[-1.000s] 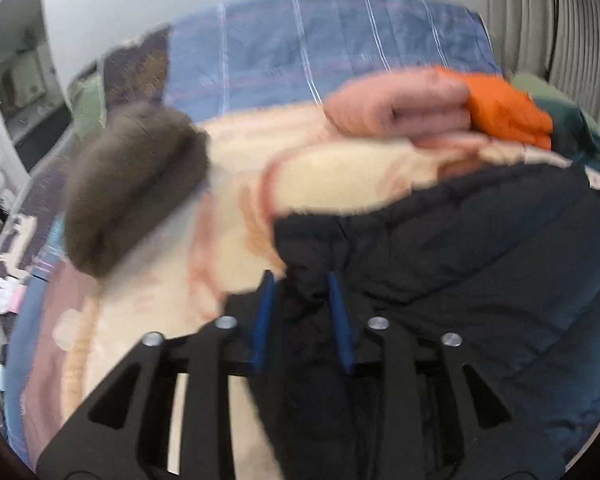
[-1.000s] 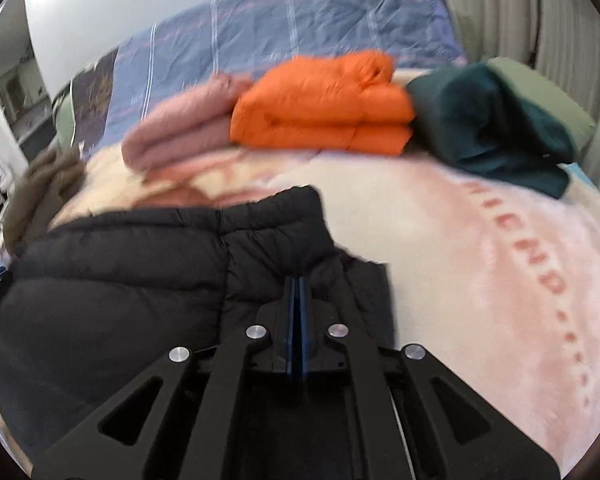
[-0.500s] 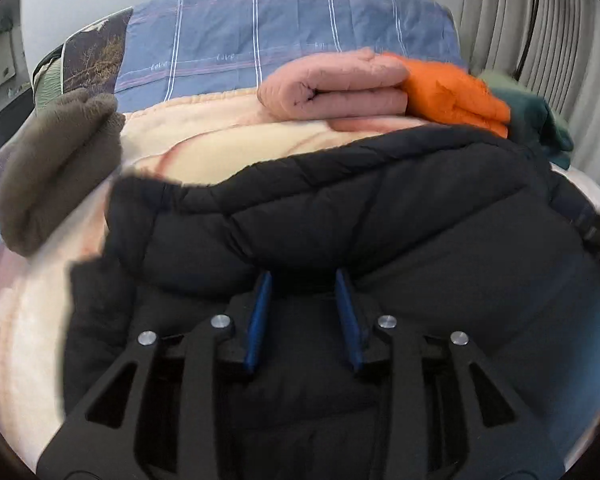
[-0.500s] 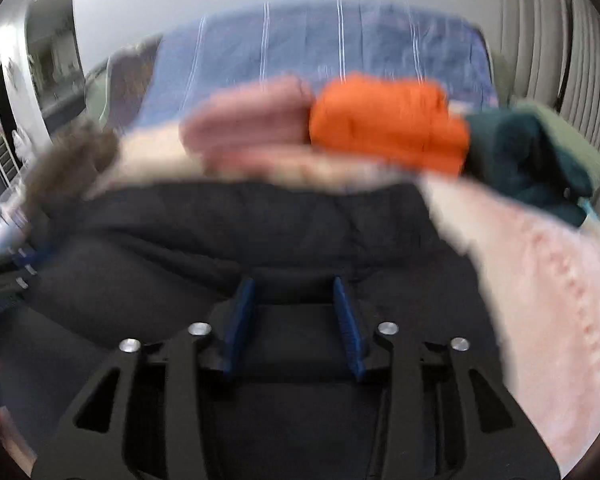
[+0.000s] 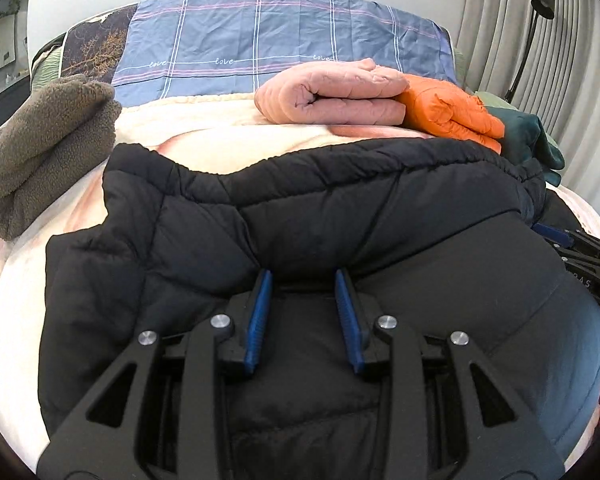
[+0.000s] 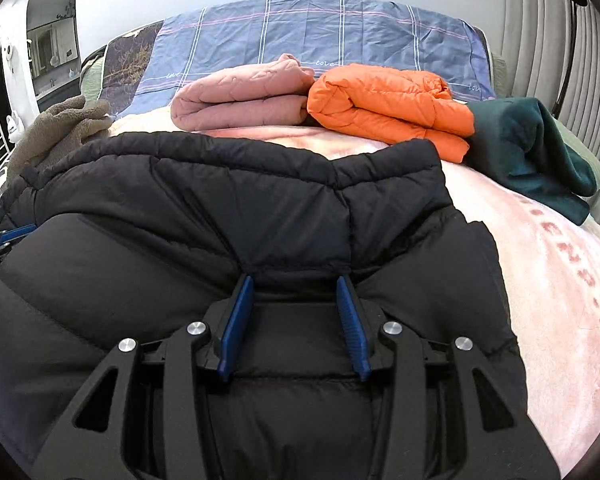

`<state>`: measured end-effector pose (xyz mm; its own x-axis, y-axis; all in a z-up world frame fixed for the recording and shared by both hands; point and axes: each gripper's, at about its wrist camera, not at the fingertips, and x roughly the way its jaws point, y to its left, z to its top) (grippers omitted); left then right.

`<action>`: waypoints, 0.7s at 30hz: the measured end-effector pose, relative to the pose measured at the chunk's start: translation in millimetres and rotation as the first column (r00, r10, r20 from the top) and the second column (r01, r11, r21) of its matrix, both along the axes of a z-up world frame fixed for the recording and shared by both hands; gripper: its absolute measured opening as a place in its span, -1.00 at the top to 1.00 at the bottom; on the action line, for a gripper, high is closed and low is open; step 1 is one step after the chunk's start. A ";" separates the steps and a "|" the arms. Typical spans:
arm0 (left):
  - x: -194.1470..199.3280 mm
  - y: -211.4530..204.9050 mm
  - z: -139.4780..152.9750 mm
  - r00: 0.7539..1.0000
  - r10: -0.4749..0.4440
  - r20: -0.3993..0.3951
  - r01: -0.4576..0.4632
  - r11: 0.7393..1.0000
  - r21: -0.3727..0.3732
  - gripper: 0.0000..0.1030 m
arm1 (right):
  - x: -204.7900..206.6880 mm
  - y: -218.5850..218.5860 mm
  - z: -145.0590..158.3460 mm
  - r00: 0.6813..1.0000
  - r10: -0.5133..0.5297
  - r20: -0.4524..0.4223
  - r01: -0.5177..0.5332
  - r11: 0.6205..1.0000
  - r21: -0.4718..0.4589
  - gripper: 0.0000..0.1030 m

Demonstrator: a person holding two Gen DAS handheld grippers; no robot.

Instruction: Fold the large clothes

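Both jaws: right gripper [image 6: 296, 320] let go, left gripper [image 5: 302, 316] half-open, neither pinching.
Jacket: black jacket [image 5: 300, 208] now doubled over on bed [image 6: 540, 248], fold landed.

The left gripper [image 5: 303, 276] hangs over a black puffer jacket [image 5: 300, 216] spread on the bed [image 5: 204, 132], its jaws apart and touching the fabric. Beyond lie a folded pink garment [image 5: 332, 96], an orange one [image 5: 452, 116] and a brown fleece [image 5: 44, 148]. The right gripper [image 5: 580, 252] shows at the right edge.
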<state>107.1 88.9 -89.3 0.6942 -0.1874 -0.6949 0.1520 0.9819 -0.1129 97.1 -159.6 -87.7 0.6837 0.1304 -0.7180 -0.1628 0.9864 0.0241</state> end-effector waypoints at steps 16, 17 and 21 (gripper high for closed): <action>57.1 -52.5 48.8 1.000 0.024 0.001 -0.024 0.998 0.051 -0.03 | 57.9 64.1 35.6 0.996 0.063 -0.068 -0.054 0.990 0.129 0.05; 65.6 -53.4 29.3 0.999 0.042 -0.035 -0.038 0.996 0.087 -0.08 | 64.4 64.8 20.8 0.994 0.066 -0.091 -0.055 0.991 0.123 0.02; 74.8 -35.8 5.3 0.996 0.034 -0.083 -0.036 0.999 -0.019 -0.08 | 71.5 59.4 -2.6 0.988 0.086 -0.125 -0.064 0.983 0.171 0.02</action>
